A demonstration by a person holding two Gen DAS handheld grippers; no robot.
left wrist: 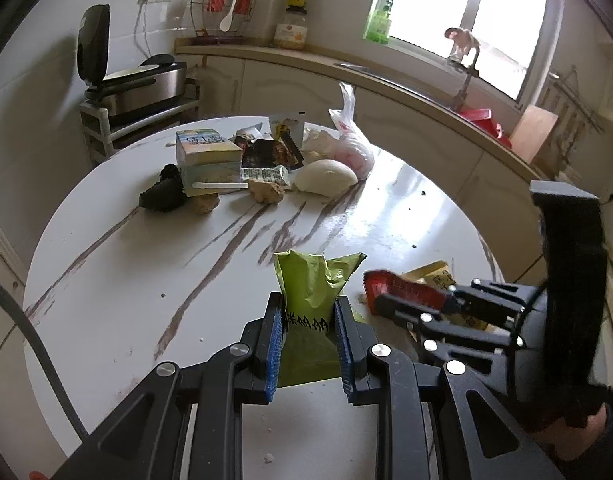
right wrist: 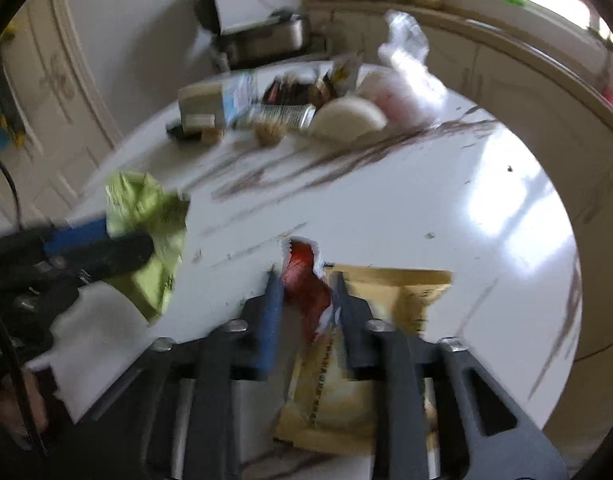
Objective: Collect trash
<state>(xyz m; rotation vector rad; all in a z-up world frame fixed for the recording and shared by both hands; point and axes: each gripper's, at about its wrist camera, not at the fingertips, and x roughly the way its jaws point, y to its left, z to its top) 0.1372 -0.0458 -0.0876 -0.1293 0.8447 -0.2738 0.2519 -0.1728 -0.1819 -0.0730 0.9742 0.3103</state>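
- Broadly, the round bench point(left wrist: 106, 280) carried a trash heap point(left wrist: 258, 160) at its far side, well apart from both tongs.
- Left tongs point(left wrist: 309, 320) stood clamped on a green wrapper point(left wrist: 314, 280), lifted off the surface, likely for carrying.
- Right tongs point(right wrist: 304, 280) straddled a red wrapper point(right wrist: 306, 276) lying over a yellow packet point(right wrist: 386, 300); blur hid whether the pads pressed it.

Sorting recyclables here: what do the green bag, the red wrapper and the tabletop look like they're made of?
Green bag: thin matte plastic film, judging by its sharp creases. Red wrapper: glossy plastic or foil laminate, with a torn serrated edge. Tabletop: glossy white, brown-veined surface, marble or imitation; window glare reflects off it.
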